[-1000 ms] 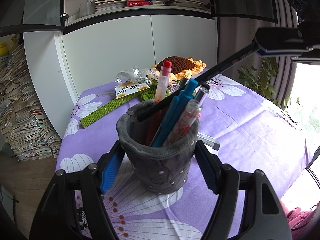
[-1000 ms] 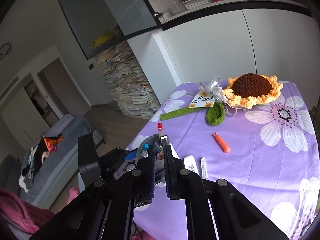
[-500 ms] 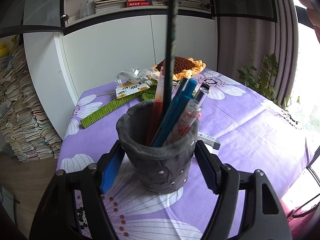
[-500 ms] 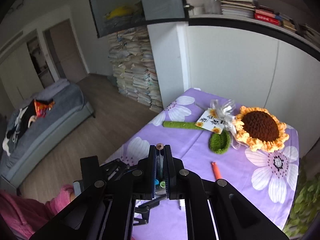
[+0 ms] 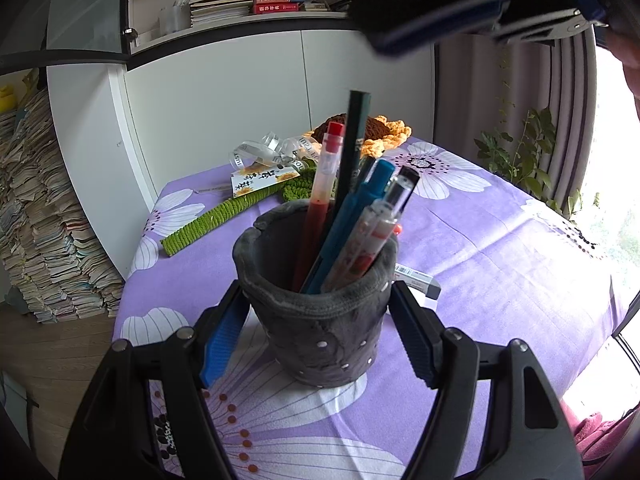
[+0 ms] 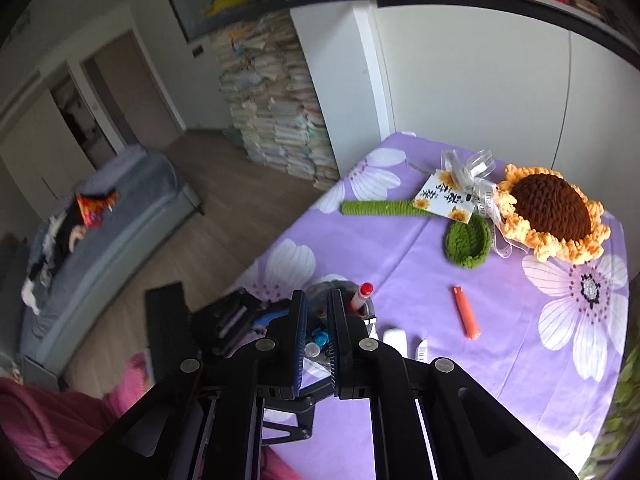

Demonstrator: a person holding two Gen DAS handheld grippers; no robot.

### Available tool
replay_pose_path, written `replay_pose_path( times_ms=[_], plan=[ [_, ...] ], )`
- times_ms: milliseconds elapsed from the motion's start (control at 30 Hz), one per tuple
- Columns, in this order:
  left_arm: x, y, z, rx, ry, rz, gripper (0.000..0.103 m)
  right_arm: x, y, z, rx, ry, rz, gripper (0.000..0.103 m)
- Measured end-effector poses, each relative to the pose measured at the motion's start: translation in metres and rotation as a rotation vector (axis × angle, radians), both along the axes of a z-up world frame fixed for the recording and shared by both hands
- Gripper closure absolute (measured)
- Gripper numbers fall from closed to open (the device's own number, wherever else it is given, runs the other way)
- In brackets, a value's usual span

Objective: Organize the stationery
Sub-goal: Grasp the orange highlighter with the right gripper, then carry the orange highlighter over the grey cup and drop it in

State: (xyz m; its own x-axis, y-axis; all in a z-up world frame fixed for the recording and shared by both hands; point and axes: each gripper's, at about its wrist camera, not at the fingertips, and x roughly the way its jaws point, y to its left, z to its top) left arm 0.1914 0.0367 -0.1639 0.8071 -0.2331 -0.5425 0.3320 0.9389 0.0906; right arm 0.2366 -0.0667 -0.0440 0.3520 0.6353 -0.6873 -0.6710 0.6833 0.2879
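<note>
A grey felt pen holder point(image 5: 320, 304) stands on the purple flowered cloth between the fingers of my left gripper point(image 5: 320, 320), which press its sides. It holds a red pen point(image 5: 320, 196), a dark pencil point(image 5: 352, 152), a blue pen point(image 5: 360, 208) and a clear pen point(image 5: 376, 232). My right gripper point(image 6: 318, 304) hovers above the holder, its jaws a narrow gap apart with nothing between them; it shows blurred at the top of the left wrist view point(image 5: 480, 4). An orange pen point(image 6: 466, 312) and white erasers point(image 6: 396, 340) lie on the cloth.
A crocheted sunflower point(image 6: 552, 212) with green stem point(image 6: 380, 208), leaf point(image 6: 468, 240), ribbon and card lies at the table's far side. A white cabinet stands behind. Stacked books point(image 6: 276, 120) and a bed point(image 6: 100, 232) are left of the table. A plant point(image 5: 520, 152) is right.
The right gripper let go of the dark pencil, which now stands in the holder. The gripper has opened slightly and lifted above it. The left gripper has not moved.
</note>
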Motion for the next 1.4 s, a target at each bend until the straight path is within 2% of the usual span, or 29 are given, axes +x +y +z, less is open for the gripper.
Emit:
replay_pose_path(
  times_ms=[100, 133, 167, 200, 267, 333, 367, 433, 533, 767, 800, 833, 867, 900, 1000, 1100, 1300, 1333, 1400],
  plan=[
    [0.0, 0.0, 0.0, -0.001, 0.0, 0.001, 0.031, 0.006, -0.026, 0.01, 0.08, -0.014, -0.061, 0.09],
    [0.0, 0.0, 0.0, -0.001, 0.001, 0.001, 0.031, 0.01, -0.035, 0.01, 0.085, -0.018, -0.096, 0.08],
    [0.0, 0.0, 0.0, 0.0, 0.001, 0.002, 0.031, 0.017, -0.041, 0.006, 0.055, -0.029, -0.146, 0.065],
    [0.0, 0.0, 0.0, 0.001, 0.001, 0.002, 0.031, 0.025, -0.044, -0.001, -0.011, -0.043, -0.202, 0.061],
    [0.0, 0.0, 0.0, 0.002, 0.001, 0.003, 0.031, 0.046, -0.043, -0.028, -0.191, -0.056, -0.283, 0.061],
    [0.0, 0.0, 0.0, 0.001, 0.002, 0.003, 0.031, 0.069, -0.041, -0.064, -0.267, 0.018, -0.268, 0.061],
    [0.0, 0.0, 0.0, 0.001, 0.003, 0.004, 0.031, 0.079, -0.041, -0.083, -0.269, 0.075, -0.247, 0.061],
    [-0.001, 0.0, 0.0, 0.004, 0.003, 0.004, 0.031, 0.091, -0.039, -0.105, -0.278, 0.123, -0.226, 0.061],
    [0.0, 0.001, 0.0, 0.003, 0.004, 0.0, 0.031, 0.097, -0.032, -0.124, -0.311, 0.127, -0.206, 0.061],
    [0.002, 0.002, 0.001, -0.01, 0.011, 0.004, 0.031, 0.102, -0.02, -0.144, -0.298, 0.123, -0.147, 0.061],
    [0.001, 0.002, 0.001, -0.01, 0.009, 0.006, 0.031, 0.103, -0.018, -0.147, -0.313, 0.118, -0.147, 0.063],
    [0.001, 0.001, 0.001, -0.009, 0.008, 0.007, 0.031, 0.103, -0.018, -0.15, -0.335, 0.106, -0.153, 0.078],
    [0.001, 0.001, 0.001, -0.01, 0.008, 0.009, 0.031, 0.103, -0.016, -0.15, -0.356, 0.08, -0.159, 0.088],
    [0.001, 0.001, 0.001, -0.01, 0.007, 0.01, 0.031, 0.103, -0.016, -0.15, -0.356, 0.08, -0.162, 0.089],
    [0.002, 0.002, 0.0, -0.017, 0.008, 0.012, 0.031, 0.097, -0.022, -0.139, -0.296, 0.083, -0.178, 0.089],
    [0.0, 0.001, 0.0, -0.016, 0.004, 0.014, 0.031, 0.079, -0.027, -0.112, -0.23, 0.072, -0.165, 0.089],
    [-0.001, 0.001, -0.002, -0.015, -0.009, 0.018, 0.032, 0.014, -0.02, -0.017, -0.147, -0.051, -0.021, 0.089],
    [-0.001, 0.001, -0.002, -0.019, -0.008, 0.019, 0.032, 0.004, -0.016, -0.003, -0.144, -0.059, 0.012, 0.089],
    [0.0, 0.001, -0.002, -0.022, -0.009, 0.02, 0.032, -0.011, -0.011, 0.019, -0.111, -0.009, 0.087, 0.089]
  ],
)
